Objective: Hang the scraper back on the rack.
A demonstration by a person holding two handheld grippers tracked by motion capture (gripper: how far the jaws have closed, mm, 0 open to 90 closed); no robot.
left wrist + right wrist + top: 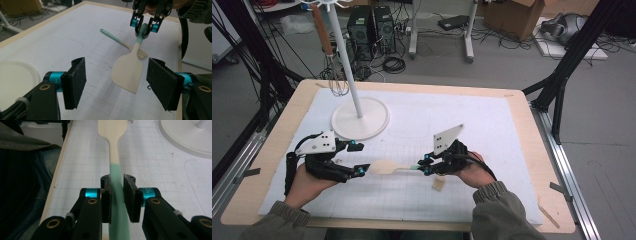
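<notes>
A cream spatula point(387, 167) with a mint-green handle hangs above the white mat point(492, 130), roughly level. My right gripper point(427, 165) is shut on the green handle point(115, 173), and the blade point(112, 128) points away from it toward the left hand. In the left gripper view the blade point(128, 71) floats just in front of my left gripper point(117, 83), whose pads stand wide apart and touch nothing. From above, my left gripper point(358, 159) is open with the blade tip close to its lower fingertip.
A second mint-handled utensil point(112, 36) lies flat on the mat under the held spatula; its cream end point(438, 184) shows by the right hand. A white stand's round base point(344, 125) and pole point(347, 55) rise at back left, where a whisk point(337, 85) hangs.
</notes>
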